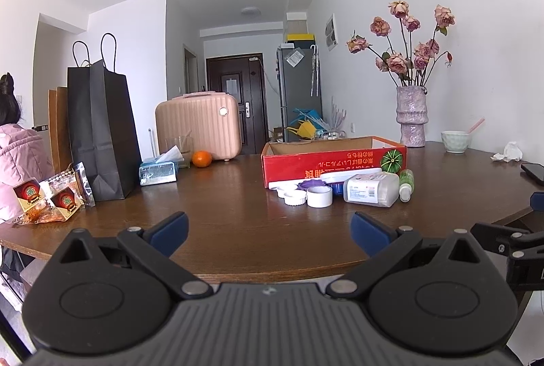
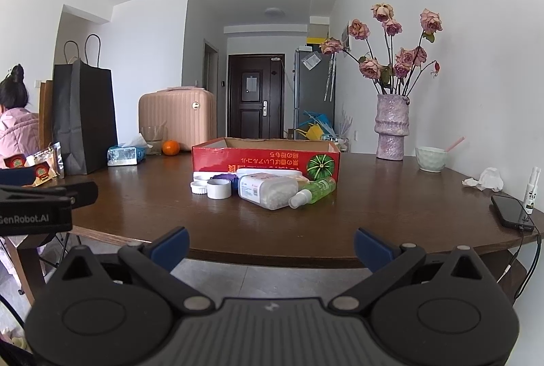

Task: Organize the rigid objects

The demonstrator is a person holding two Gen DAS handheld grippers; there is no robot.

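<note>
A red cardboard box stands open on the brown table. In front of it lie a clear jar of white pellets, a green spray bottle, a white tape roll, white lids, a purple lid and a long white case. My left gripper is open and empty at the table's near edge. My right gripper is open and empty, just off the near edge.
A black paper bag, snack packets, a tissue pack, an orange and a pink case sit at the left. A vase of roses, a bowl, crumpled tissue and a phone sit at the right.
</note>
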